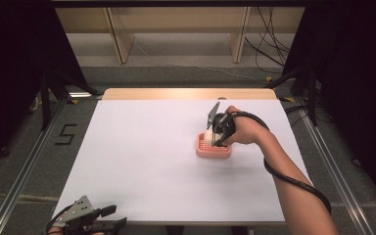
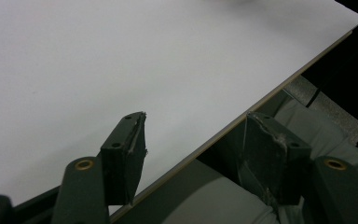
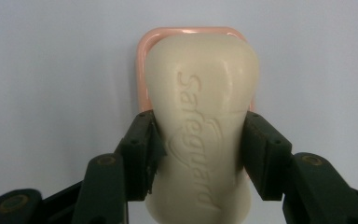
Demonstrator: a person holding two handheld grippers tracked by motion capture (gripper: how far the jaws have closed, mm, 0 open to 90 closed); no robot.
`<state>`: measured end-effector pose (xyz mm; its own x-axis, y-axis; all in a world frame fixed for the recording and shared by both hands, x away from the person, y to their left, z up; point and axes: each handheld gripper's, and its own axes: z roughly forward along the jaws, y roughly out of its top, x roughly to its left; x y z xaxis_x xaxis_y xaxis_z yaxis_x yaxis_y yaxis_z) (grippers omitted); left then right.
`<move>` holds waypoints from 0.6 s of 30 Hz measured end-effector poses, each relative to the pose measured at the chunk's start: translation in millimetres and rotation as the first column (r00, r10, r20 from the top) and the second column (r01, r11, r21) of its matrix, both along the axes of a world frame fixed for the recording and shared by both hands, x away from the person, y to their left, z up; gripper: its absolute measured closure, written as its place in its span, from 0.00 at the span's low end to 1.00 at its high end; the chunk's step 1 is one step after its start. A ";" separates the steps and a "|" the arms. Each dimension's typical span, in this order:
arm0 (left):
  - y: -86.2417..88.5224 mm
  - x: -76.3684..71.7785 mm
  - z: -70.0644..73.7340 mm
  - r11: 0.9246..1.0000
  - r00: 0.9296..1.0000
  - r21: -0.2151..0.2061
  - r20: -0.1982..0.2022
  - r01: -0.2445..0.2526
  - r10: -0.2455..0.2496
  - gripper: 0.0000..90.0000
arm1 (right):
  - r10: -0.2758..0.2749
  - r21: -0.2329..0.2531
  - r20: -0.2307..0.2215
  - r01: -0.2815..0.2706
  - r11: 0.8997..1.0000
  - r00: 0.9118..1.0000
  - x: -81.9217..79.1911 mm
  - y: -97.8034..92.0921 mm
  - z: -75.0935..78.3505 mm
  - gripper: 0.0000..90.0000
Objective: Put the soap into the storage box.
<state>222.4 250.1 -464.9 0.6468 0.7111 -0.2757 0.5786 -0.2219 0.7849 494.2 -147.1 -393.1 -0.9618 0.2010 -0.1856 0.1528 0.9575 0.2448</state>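
- R gripper (image 3: pixel 198 154): jaws clamped on soap (image 3: pixel 200 116) from both sides, mid-frame in R gripper view
- Soap sits over pink dish (image 1: pixel 213 149), right of centre in high view; dish rim peeks out at top behind bar
- L gripper (image 2: pixel 196 154): jaws apart, nothing between, at table (image 2: pixel 121 60) edge, bottom left of high view

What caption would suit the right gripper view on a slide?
Right gripper clamps a cream soap bar embossed "Safeguard", over a pink soap dish on the white table.
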 end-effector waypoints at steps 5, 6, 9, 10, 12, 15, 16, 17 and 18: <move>-0.4 0.2 -0.2 1.000 1.000 -0.006 -0.004 -0.002 0.002 0.43 | 0.015 -0.001 -0.006 -0.015 1.000 1.000 1.7 2.3 -1.7 0.56; -0.4 0.2 -0.2 1.000 1.000 -0.006 -0.004 -0.001 0.001 0.43 | 0.028 0.003 0.003 -0.028 1.000 1.000 2.6 2.8 -2.5 0.56; -0.3 0.1 -0.3 1.000 1.000 -0.008 -0.002 -0.004 0.004 0.43 | 0.004 -0.002 -0.007 -0.004 1.000 1.000 2.3 3.8 -3.1 0.56; -0.3 0.1 -0.3 1.000 1.000 -0.007 -0.002 -0.003 0.003 0.43 | 0.022 0.000 0.005 -0.022 1.000 1.000 3.2 4.0 -3.6 0.56; -0.4 -0.1 -0.2 1.000 1.000 -0.007 -0.001 -0.003 0.003 0.43 | 0.030 0.000 0.004 -0.030 1.000 1.000 4.2 4.3 -4.2 0.56; -0.3 0.0 -0.3 1.000 1.000 -0.010 0.000 -0.005 0.005 0.43 | 0.022 0.005 0.007 -0.022 1.000 1.000 5.2 3.8 -4.7 0.56; -0.2 0.0 -0.3 1.000 1.000 -0.010 0.000 -0.005 0.005 0.43 | 0.006 0.000 0.009 -0.006 1.000 1.000 4.6 3.7 -4.7 0.56; -0.2 0.1 -0.3 1.000 1.000 -0.009 0.000 -0.005 0.005 0.43 | 0.015 -0.003 0.010 -0.015 1.000 1.000 5.4 3.7 -5.0 0.56; -0.2 0.1 -0.3 1.000 1.000 -0.010 0.001 -0.005 0.005 0.43 | 0.033 0.000 0.014 -0.033 0.999 0.999 6.5 3.6 -5.4 0.56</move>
